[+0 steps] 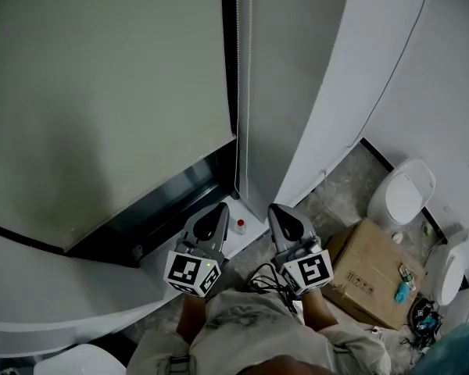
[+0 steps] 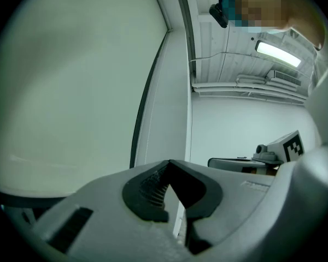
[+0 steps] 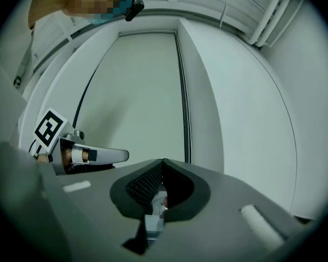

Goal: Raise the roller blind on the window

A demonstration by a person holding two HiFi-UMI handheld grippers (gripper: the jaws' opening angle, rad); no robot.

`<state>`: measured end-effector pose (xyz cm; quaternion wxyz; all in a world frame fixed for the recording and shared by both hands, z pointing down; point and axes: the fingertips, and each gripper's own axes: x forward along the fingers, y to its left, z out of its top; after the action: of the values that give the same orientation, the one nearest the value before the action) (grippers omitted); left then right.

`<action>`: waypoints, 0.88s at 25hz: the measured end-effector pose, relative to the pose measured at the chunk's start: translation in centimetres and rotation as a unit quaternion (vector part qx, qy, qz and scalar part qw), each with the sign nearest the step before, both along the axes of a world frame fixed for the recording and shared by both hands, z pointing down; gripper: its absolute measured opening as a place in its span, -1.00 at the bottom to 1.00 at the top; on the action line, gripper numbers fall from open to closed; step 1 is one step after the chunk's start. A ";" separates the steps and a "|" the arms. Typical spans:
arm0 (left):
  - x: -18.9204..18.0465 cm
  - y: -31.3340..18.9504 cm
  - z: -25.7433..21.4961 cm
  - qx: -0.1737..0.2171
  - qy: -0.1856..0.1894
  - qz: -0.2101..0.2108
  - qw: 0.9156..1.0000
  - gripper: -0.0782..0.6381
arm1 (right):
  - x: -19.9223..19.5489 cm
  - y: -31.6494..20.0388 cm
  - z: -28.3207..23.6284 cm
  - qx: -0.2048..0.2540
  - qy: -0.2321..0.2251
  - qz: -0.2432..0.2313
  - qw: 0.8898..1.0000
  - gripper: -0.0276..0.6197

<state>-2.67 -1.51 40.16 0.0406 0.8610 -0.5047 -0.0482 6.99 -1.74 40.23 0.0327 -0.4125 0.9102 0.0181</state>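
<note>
Speckled floor [image 1: 340, 192] beneath pale roller blind [image 1: 102, 92]

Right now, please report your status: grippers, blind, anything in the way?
Left gripper shut, empty. Right gripper shut, empty. Pale grey fabric roller blind lowered; metal bead chain untouched. No obstacle seen.

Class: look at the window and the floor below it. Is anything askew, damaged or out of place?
Nothing looks damaged. The blind hangs flat, its chain straight. Only the floor is untidy: a box and loose cables.
</note>
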 end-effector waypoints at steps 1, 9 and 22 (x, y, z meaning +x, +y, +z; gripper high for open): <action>0.1 -0.3 0.0 0.000 -0.001 -0.002 1.000 -0.76 | 0.1 -0.3 0.0 -0.001 0.002 -0.002 1.000 -0.89; 1.1 -2.4 0.1 -0.004 -0.002 -0.014 1.000 -0.76 | 0.6 -2.5 0.1 -0.004 0.002 -0.020 1.000 -0.89; 0.1 -6.4 0.0 0.002 -0.003 0.015 1.000 -0.76 | -1.0 -5.6 0.4 -0.006 0.003 0.004 1.000 -0.89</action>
<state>-2.60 -7.95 40.11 0.0384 0.8685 -0.4921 -0.0458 6.04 -7.33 40.60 0.0278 -0.4159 0.9089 0.0142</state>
